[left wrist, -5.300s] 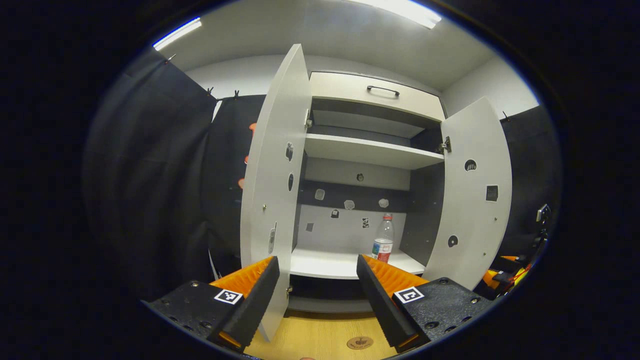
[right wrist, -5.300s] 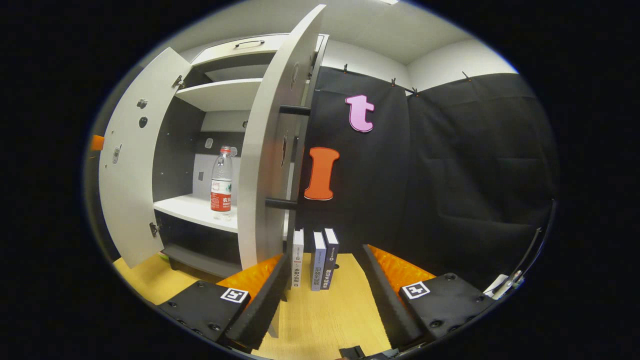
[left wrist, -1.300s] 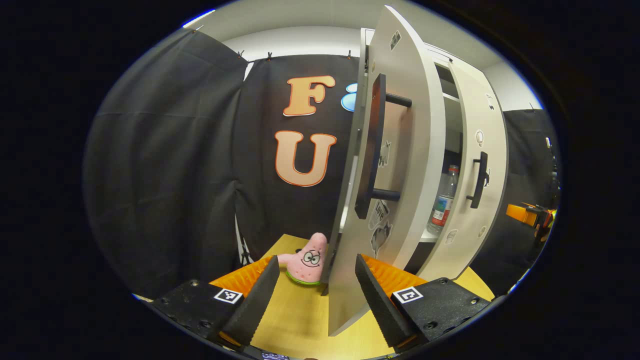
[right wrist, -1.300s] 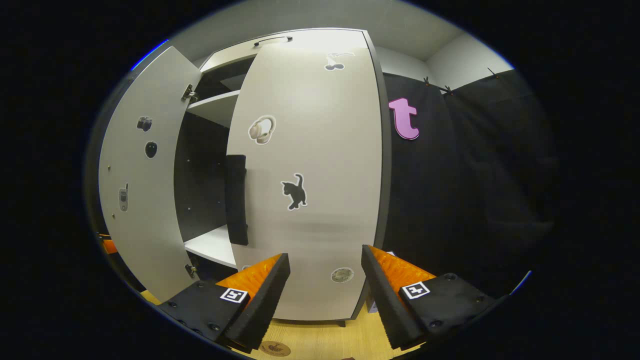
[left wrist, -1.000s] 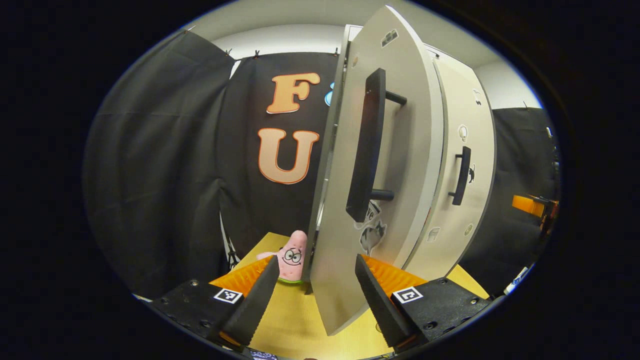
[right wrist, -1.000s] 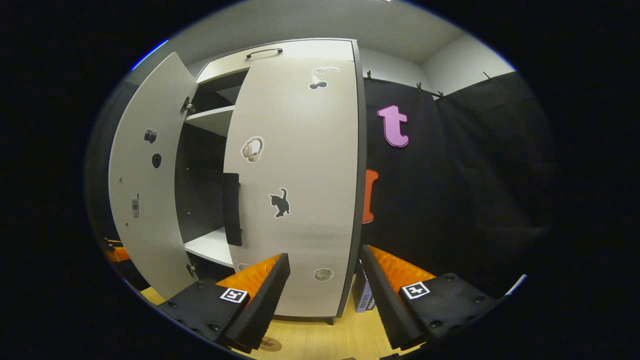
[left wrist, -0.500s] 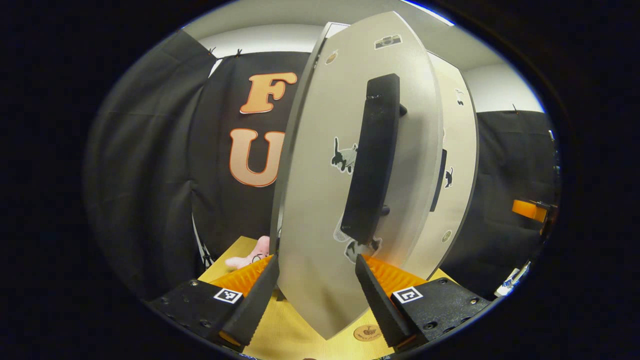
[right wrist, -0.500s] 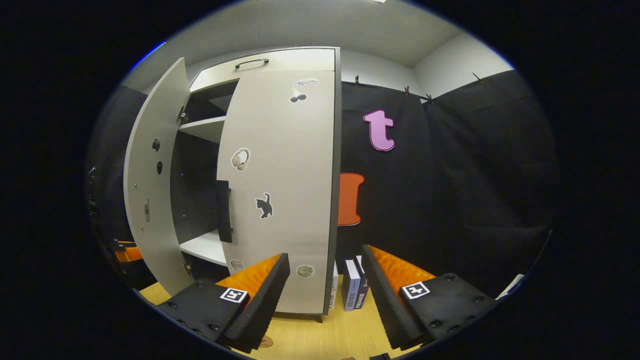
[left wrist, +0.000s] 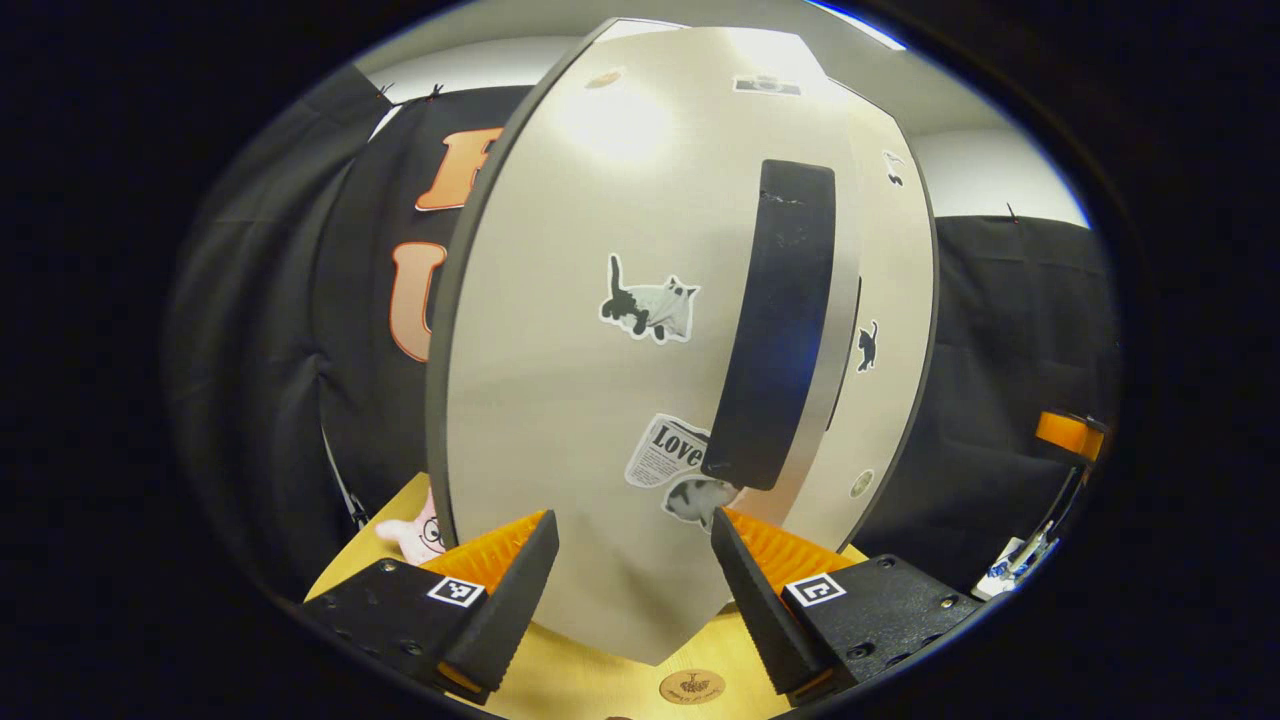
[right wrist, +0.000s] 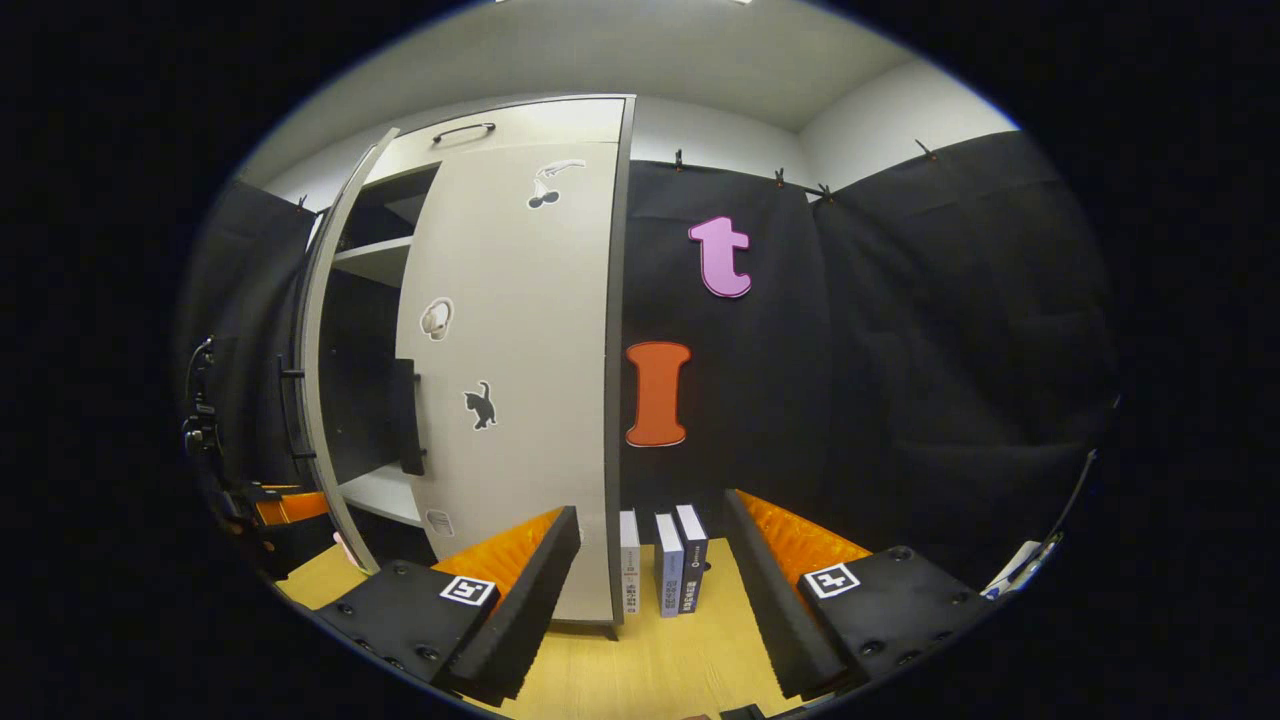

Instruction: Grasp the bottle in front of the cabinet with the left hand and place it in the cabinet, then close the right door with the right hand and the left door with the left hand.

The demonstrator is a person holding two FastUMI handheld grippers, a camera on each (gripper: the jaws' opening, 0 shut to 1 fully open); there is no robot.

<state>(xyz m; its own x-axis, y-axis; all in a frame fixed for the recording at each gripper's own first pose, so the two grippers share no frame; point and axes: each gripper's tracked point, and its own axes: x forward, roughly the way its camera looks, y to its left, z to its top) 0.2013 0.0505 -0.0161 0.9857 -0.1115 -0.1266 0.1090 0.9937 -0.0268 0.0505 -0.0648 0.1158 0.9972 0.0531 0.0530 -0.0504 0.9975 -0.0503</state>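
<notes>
The cabinet's left door (left wrist: 560, 380), pale with a black bar handle (left wrist: 780, 320) and stickers, stands close in front of my left gripper (left wrist: 630, 600), which is open; the door's lower part shows between the fingers. Past its edge the right door (left wrist: 885, 300) lies flush. In the right gripper view the right door (right wrist: 510, 380) is shut and the left door (right wrist: 318, 350) stands ajar, edge-on, with a dark gap and a shelf (right wrist: 385, 260) between them. My right gripper (right wrist: 645, 600) is open and holds nothing, a little back from the cabinet. The bottle is hidden behind the doors.
A pink plush toy (left wrist: 415, 535) lies on the wooden table (left wrist: 600, 685) left of the cabinet. Three books (right wrist: 660, 560) stand upright right of the cabinet against the black cloth. A round coaster (left wrist: 692, 686) lies near the front edge.
The left door has swung from half open to nearly shut, with my left gripper following it. My right gripper has drawn back and turned right, away from the shut right door.
</notes>
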